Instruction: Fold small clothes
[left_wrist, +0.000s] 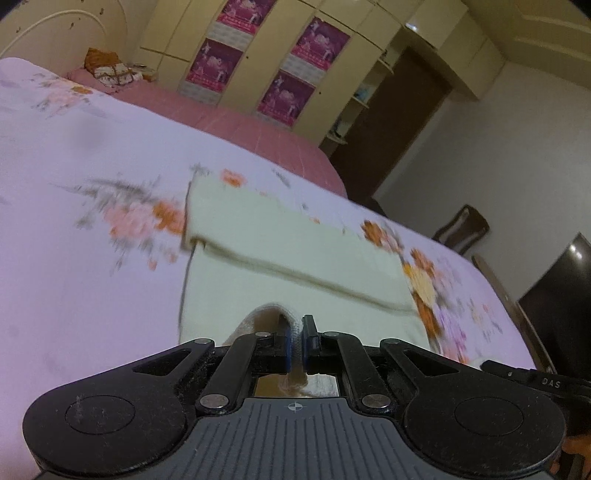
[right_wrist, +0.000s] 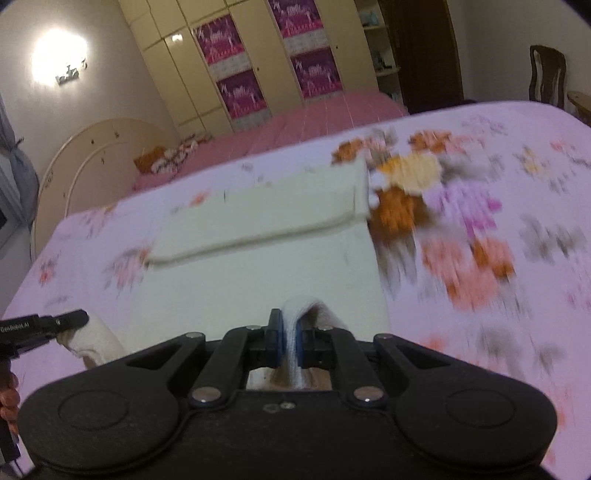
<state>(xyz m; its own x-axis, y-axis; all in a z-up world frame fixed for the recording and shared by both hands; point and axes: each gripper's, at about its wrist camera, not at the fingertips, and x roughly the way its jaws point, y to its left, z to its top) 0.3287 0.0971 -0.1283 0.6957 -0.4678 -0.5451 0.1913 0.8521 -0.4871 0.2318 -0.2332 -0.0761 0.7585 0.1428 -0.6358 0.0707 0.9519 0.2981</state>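
Note:
A cream-white garment (left_wrist: 295, 240) lies on the floral bedspread, its far part folded over into a thick band. My left gripper (left_wrist: 295, 330) is shut on the garment's near edge, a white fold bulging up between its blue pads. In the right wrist view the same garment (right_wrist: 258, 221) spreads ahead, and my right gripper (right_wrist: 291, 328) is shut on another part of the near edge, with white cloth pinched between its pads. The left gripper's tip (right_wrist: 70, 319) shows at the left there, gripping a lifted corner of cloth. Both views are motion-blurred.
The lilac floral bedspread (left_wrist: 92, 184) covers the bed, with a pink quilt (left_wrist: 236, 125) beyond it and pillows at the headboard (right_wrist: 92, 147). Cream wardrobes with purple posters (left_wrist: 280, 55) line the far wall. A wooden chair (right_wrist: 546, 74) and a dark screen (left_wrist: 561, 288) stand beside the bed.

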